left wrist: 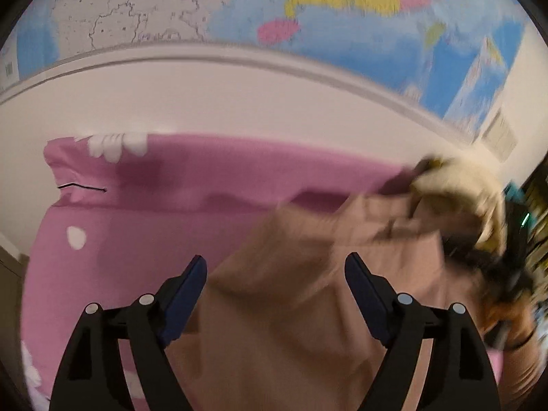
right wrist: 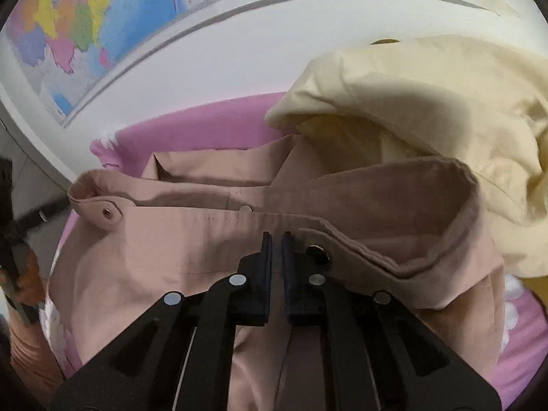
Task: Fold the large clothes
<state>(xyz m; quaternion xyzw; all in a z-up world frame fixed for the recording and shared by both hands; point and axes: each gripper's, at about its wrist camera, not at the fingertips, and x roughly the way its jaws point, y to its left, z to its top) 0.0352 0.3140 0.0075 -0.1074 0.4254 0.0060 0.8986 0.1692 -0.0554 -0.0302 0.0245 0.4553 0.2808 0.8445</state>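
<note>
A beige-pink coat (right wrist: 164, 246) with snap buttons lies spread on a pink bed sheet (right wrist: 205, 123). My right gripper (right wrist: 276, 239) has its jaws almost together, pinched on the coat's front edge beside a dark snap (right wrist: 316, 251). In the left wrist view the same coat (left wrist: 291, 315) lies under my left gripper (left wrist: 274, 263). That gripper stands wide open and nothing touches its pads. The right side of this view is blurred, and a dark smear there is the other gripper (left wrist: 507, 274).
A cream garment (right wrist: 428, 102) is heaped at the coat's far right, touching it. A white wall (left wrist: 239, 102) with a coloured map (left wrist: 308, 17) rises just behind the bed. The pink sheet (left wrist: 137, 226) shows bare to the left. A person's hand (right wrist: 27, 274) is at the left edge.
</note>
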